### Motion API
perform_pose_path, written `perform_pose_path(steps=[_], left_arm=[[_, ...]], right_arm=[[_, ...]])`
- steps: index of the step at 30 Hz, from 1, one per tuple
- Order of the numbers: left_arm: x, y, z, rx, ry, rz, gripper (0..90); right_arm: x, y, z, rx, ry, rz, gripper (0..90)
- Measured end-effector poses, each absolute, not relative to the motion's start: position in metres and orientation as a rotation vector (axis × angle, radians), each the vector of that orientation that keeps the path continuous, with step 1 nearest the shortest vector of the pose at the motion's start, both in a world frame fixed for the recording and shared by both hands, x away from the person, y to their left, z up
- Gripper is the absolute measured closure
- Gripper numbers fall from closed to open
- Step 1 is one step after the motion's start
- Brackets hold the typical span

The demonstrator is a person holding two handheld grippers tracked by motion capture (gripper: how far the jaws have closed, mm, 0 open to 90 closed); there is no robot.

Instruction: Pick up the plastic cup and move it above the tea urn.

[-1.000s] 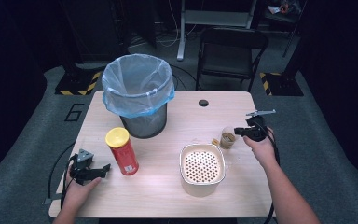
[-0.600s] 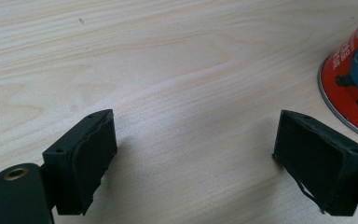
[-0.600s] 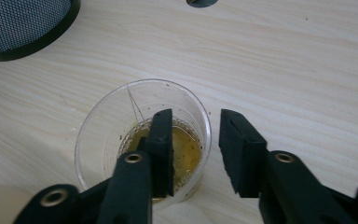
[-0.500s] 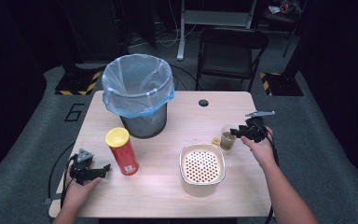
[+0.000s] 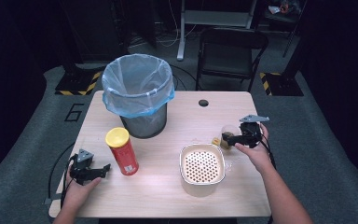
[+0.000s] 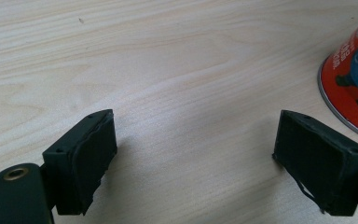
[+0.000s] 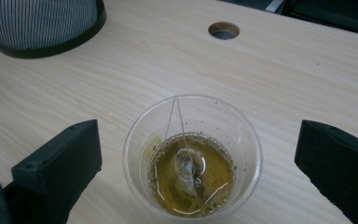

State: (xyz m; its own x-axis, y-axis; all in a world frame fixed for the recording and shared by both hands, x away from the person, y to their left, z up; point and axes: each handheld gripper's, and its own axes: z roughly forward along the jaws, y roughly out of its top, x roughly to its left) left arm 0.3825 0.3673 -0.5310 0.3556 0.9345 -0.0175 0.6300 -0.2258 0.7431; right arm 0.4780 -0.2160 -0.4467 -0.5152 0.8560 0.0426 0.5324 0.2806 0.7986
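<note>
Two black jaws of the left gripper (image 6: 193, 163) rise from the bottom edge, set wide apart with nothing between them. Beneath them lies a pale wooden table (image 6: 168, 60) with fine grain. At the right edge stands part of a red can (image 6: 354, 88), its base rimmed in silver

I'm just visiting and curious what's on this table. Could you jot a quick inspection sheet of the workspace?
Surface: wooden table with a round hole.
Job's things: clear cup of brownish liquid, tea bag inside.
Clutter: lined bin, red can, perforated strainer pot.
Grippers: right gripper has just been opening, jaws either side of the cup, not touching; left gripper open over bare wood.
Cables: one trails from each gripper.
Surroundings: folding chair, dark floor.
</note>
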Motion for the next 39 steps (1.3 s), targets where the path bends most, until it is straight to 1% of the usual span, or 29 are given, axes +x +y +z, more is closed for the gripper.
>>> perform_pose_path(steps=[1, 5, 10, 15, 17, 21, 26, 29, 30, 32, 33, 34, 35, 36, 39], left_arm=[[0.382, 0.367, -0.531, 1.956, 1.358, 0.581, 12.4], [0.382, 0.367, -0.531, 1.952, 1.357, 0.584, 12.4], [0.382, 0.367, -0.531, 1.958, 1.358, 0.579, 12.4], [0.382, 0.368, -0.531, 1.957, 1.355, 0.584, 12.4], [0.383, 0.367, -0.531, 1.954, 1.357, 0.583, 12.4], [0.382, 0.367, -0.531, 1.947, 1.357, 0.584, 12.4], [0.383, 0.367, -0.531, 1.951, 1.356, 0.586, 12.4], [0.383, 0.367, -0.531, 1.951, 1.355, 0.587, 12.4], [0.383, 0.367, -0.531, 1.956, 1.355, 0.583, 12.4], [0.383, 0.367, -0.531, 1.949, 1.356, 0.587, 12.4], [0.383, 0.367, -0.531, 1.954, 1.355, 0.585, 12.4], [0.383, 0.367, -0.531, 1.954, 1.355, 0.585, 12.4], [0.383, 0.367, -0.531, 1.951, 1.355, 0.587, 12.4], [0.383, 0.367, -0.531, 1.951, 1.355, 0.587, 12.4], [0.383, 0.367, -0.531, 1.949, 1.356, 0.587, 12.4]], right_arm=[[0.478, -0.215, -0.453, 1.244, 2.176, 1.096, 0.3], [0.478, -0.213, -0.457, 1.219, 2.200, 1.064, 2.7], [0.481, -0.207, -0.464, 1.204, 2.172, 1.047, 12.8], [0.481, -0.203, -0.474, 1.189, 2.165, 1.039, 15.5], [0.482, -0.204, -0.476, 1.208, 2.154, 1.047, 20.2], [0.482, -0.207, -0.480, 1.191, 2.169, 1.024, 26.7], [0.478, -0.207, -0.480, 1.185, 2.150, 1.039, 29.0], [0.469, -0.216, -0.479, 1.202, 2.150, 1.042, 30.6], [0.465, -0.219, -0.478, 1.214, 2.148, 1.047, 34.0], [0.461, -0.222, -0.478, 1.221, 2.142, 1.046, 34.0], [0.452, -0.229, -0.478, 1.234, 2.143, 1.060, 34.1], [0.452, -0.229, -0.478, 1.234, 2.143, 1.060, 34.1], [0.442, -0.234, -0.480, 1.247, 2.131, 1.084, 34.2], [0.442, -0.234, -0.480, 1.247, 2.131, 1.084, 34.2], [0.425, -0.242, -0.483, 1.266, 2.110, 1.121, 34.1]])
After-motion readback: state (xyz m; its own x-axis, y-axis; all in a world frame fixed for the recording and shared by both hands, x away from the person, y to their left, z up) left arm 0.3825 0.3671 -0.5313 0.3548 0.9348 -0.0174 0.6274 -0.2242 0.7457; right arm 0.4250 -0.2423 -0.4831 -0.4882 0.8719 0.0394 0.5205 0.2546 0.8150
